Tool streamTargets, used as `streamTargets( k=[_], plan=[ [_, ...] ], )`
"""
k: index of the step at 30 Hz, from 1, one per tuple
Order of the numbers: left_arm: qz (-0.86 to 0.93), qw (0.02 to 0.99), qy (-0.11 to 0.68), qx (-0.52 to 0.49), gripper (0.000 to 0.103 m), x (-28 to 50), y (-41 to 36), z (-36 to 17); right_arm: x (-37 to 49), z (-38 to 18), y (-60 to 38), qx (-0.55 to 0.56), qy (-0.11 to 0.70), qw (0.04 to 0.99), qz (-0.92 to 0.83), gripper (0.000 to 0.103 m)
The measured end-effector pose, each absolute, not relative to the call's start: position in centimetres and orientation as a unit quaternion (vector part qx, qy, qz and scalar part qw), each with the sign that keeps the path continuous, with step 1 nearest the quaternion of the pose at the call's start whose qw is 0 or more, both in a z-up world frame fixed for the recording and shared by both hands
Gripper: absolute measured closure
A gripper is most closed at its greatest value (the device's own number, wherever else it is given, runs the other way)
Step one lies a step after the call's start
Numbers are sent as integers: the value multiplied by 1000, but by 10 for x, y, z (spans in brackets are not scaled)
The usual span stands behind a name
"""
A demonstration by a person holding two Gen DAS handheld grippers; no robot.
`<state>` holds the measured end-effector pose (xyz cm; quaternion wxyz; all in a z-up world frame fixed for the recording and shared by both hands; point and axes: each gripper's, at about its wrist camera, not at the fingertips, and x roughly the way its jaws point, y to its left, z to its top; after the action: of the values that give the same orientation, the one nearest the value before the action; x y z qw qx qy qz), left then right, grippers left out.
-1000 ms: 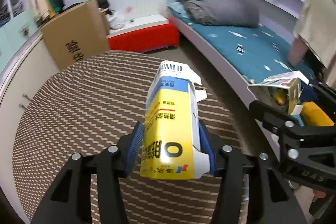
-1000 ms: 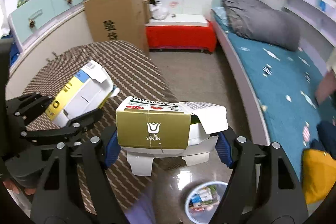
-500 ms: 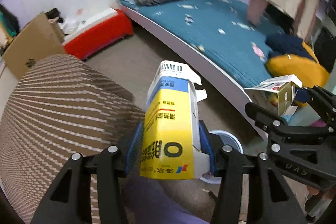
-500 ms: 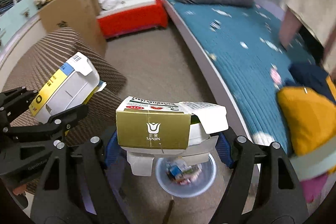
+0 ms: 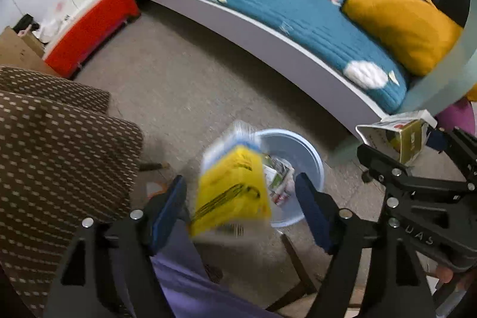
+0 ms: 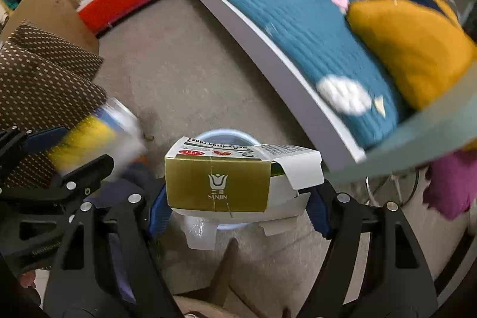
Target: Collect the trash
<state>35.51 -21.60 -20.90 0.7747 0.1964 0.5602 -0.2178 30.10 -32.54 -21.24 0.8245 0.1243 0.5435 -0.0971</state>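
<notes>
My left gripper [image 5: 241, 198] is open. The yellow and blue carton [image 5: 231, 184] is blurred between its spread jaws, loose and touching neither pad, just above the pale blue trash bin [image 5: 310, 151] on the floor. The bin holds several bits of packaging. My right gripper [image 6: 238, 204] is shut on a gold SANJIN box [image 6: 217, 184] with an open white flap, held over the same bin [image 6: 226, 134]. The gold box also shows at the right of the left wrist view [image 5: 399, 136]. The blurred yellow carton shows at the left of the right wrist view [image 6: 95, 139].
A brown dotted tablecloth [image 5: 53, 154] hangs at the left. A bed with a teal cover [image 5: 283, 8] and a white frame runs along the right, with a yellow cushion [image 5: 399, 23] on it. A red bench [image 5: 89, 29] and a cardboard box [image 6: 50, 8] stand far back.
Both grippers swung from over the table down toward the floor bin. My left gripper opened and the yellow carton came free, dropping toward the bin. The right gripper kept hold of the gold box.
</notes>
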Motion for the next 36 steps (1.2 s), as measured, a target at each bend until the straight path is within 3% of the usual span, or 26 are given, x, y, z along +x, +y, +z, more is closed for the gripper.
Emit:
streamTargets(
  k=[8, 10, 18, 36],
  plan=[
    [-204, 768, 572, 204, 28, 348, -214, -229, 297, -235, -327, 140, 557, 814, -85, 26],
    [-196, 769, 575, 199, 28, 350, -205, -227, 301, -237, -324, 138, 557, 815, -88, 20],
    [-174, 792, 558, 176, 28, 347, -174, -205, 296, -232, -317, 141, 545, 822, -85, 19],
    [-145, 891, 421, 89, 28, 235, -109, -89, 177, -94, -244, 62, 315, 944, -71, 17]
  ],
)
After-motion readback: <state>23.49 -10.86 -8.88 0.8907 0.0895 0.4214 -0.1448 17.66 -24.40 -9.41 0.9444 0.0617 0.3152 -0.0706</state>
